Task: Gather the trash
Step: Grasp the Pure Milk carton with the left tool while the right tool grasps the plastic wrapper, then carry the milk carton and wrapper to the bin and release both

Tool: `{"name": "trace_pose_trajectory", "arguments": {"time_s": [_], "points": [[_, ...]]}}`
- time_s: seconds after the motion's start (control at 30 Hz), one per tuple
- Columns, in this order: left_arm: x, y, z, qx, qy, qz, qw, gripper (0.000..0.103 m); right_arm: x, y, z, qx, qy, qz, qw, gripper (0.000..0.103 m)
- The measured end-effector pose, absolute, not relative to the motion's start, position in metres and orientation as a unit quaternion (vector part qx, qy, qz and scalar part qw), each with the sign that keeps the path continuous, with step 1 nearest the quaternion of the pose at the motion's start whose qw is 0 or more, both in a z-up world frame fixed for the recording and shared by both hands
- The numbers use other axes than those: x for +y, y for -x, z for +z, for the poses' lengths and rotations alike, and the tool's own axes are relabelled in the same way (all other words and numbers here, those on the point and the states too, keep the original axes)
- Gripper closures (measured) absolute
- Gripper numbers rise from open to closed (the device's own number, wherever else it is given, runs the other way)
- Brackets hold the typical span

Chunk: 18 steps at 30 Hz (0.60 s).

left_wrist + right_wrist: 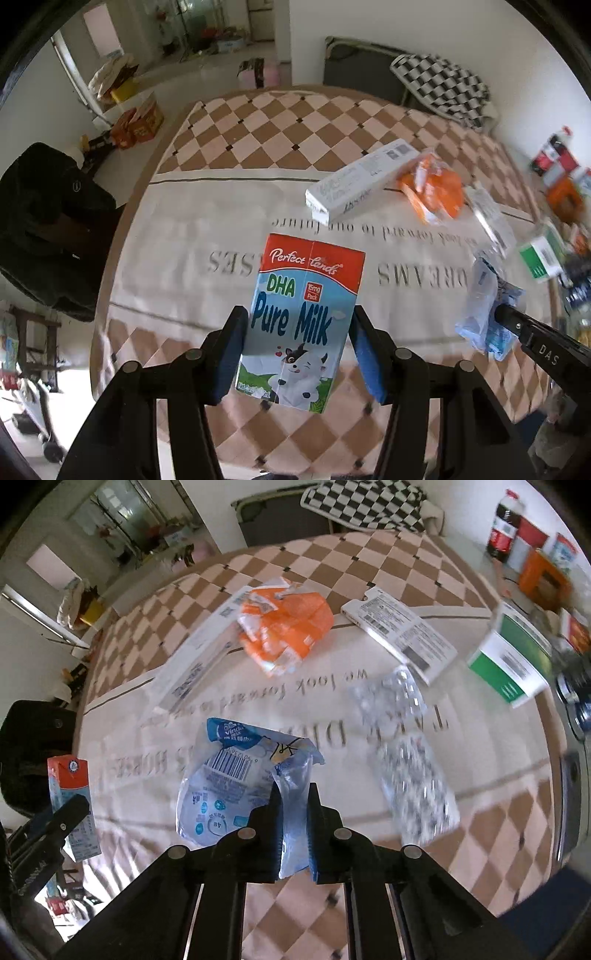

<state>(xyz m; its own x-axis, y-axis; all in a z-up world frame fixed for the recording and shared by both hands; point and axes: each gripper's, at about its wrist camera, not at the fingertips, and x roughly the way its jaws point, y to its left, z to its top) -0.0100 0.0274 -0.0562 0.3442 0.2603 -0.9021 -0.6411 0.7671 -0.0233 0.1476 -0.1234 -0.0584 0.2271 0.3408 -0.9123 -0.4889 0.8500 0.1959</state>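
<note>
My left gripper is shut on a Pure Milk carton and holds it upright above the table; the carton also shows in the right wrist view. My right gripper is shut on a crumpled blue tissue wrapper, lifted over the tablecloth; the wrapper shows in the left wrist view too. On the table lie an orange wrapper, a long white box, a flat white box, two blister packs and a green-and-white box.
The round table wears a checked cloth with printed words. A black chair stands at the left. A cola bottle and cartons stand on a counter at the right. A checkered blanket lies behind the table.
</note>
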Motion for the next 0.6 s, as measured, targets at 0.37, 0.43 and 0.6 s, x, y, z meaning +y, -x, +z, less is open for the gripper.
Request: {"name": "trace_pose_trajectory", "arguments": {"time_s": [0.37, 0.43, 0.6], "points": [[-0.031, 0.163, -0.085, 0.521, 0.204, 0.199, 0.805, 0.050, -0.221, 0.052, -0.073, 0.588, 0.033, 0.247, 0.769, 0.093], [-0.043, 0.181, -0.105, 0.540, 0.208, 0.190, 0.793, 0.050, -0.236, 0.082, -0.101, 0.616, 0.034, 0.237, 0.751, 0.093], [-0.066, 0.214, -0.188, 0.596, 0.238, 0.178, 0.746, 0.050, -0.259, 0.125, -0.193, 0.678, 0.048, 0.203, 0.705, 0.093]]}}
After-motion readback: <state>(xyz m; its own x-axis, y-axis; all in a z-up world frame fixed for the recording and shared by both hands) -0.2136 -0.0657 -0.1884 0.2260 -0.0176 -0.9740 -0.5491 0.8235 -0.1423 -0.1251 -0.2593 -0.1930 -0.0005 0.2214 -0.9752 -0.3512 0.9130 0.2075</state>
